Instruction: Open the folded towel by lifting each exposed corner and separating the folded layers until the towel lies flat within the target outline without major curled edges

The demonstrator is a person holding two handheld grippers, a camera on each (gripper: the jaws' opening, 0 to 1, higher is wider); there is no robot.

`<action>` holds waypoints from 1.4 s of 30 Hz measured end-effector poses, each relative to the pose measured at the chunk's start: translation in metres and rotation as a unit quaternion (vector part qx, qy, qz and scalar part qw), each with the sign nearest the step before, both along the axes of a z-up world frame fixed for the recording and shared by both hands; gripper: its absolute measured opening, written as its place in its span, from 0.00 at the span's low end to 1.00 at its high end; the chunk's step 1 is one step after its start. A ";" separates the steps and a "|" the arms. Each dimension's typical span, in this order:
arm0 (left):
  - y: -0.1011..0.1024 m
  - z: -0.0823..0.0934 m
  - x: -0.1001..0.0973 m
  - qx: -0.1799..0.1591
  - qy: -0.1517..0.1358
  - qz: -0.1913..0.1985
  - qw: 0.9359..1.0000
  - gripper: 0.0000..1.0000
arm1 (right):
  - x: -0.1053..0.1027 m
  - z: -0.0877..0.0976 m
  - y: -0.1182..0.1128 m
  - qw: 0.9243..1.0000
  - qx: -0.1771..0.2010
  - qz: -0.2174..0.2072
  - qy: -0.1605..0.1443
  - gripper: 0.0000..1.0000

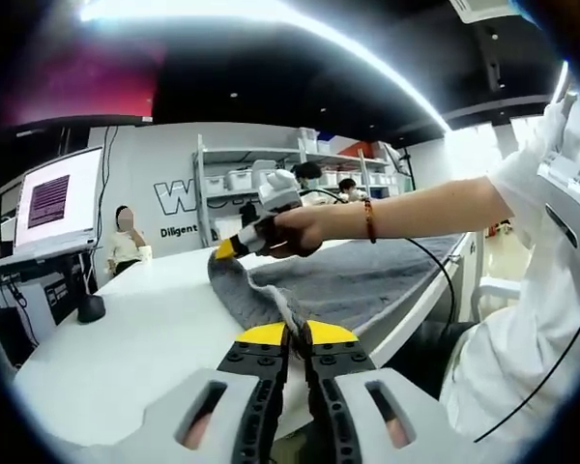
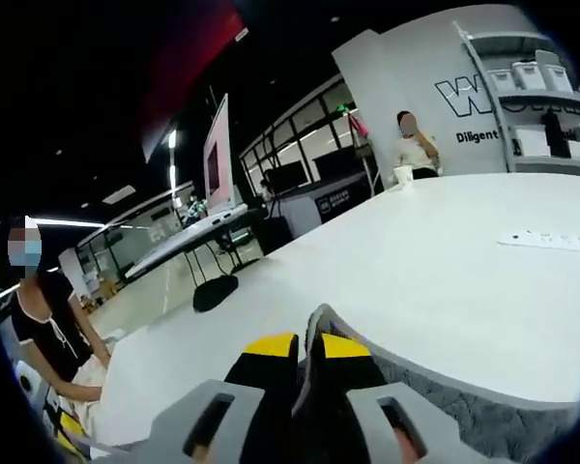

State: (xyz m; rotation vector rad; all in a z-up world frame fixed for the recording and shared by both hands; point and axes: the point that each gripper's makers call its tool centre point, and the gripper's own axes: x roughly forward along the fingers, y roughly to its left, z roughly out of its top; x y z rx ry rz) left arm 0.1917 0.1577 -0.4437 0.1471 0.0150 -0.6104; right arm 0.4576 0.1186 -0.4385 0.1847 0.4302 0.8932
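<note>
In the left gripper view, the left gripper (image 1: 297,333) rises from 6 o'clock with its yellow-tipped jaws pressed together on a white-edged fold of the grey towel (image 1: 367,275). The pinched corner stands up off the white table (image 1: 126,338) just beyond the jaw tips. From there the towel spreads away toward 2 o'clock, its long axis running along the table's near edge, where its far part lies flat. At 11 o'clock from the pinch, the right gripper (image 1: 227,247) is held in a person's hand (image 1: 304,230) with an orange bracelet on the wrist; its yellow tip touches the towel's raised far-left corner, but whether those jaws are clamped cannot be told from this view. Farther off, toward 9 o'clock, a monitor (image 1: 56,201) stands on a desk, and shelving (image 1: 271,174) lines the back wall.

In the right gripper view, the right gripper (image 2: 304,350) comes up from 6 o'clock, its jaws closed on a thin upright edge of the towel (image 2: 464,406), which drapes away toward 4 o'clock. Beyond it the table (image 2: 416,271) stretches toward 1 o'clock, with a seated person (image 2: 413,155) at its far end.
</note>
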 end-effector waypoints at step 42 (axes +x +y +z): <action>0.018 -0.003 -0.010 -0.023 0.008 0.014 1.000 0.02 | 0.024 0.011 0.031 0.998 0.049 0.013 0.032 0.00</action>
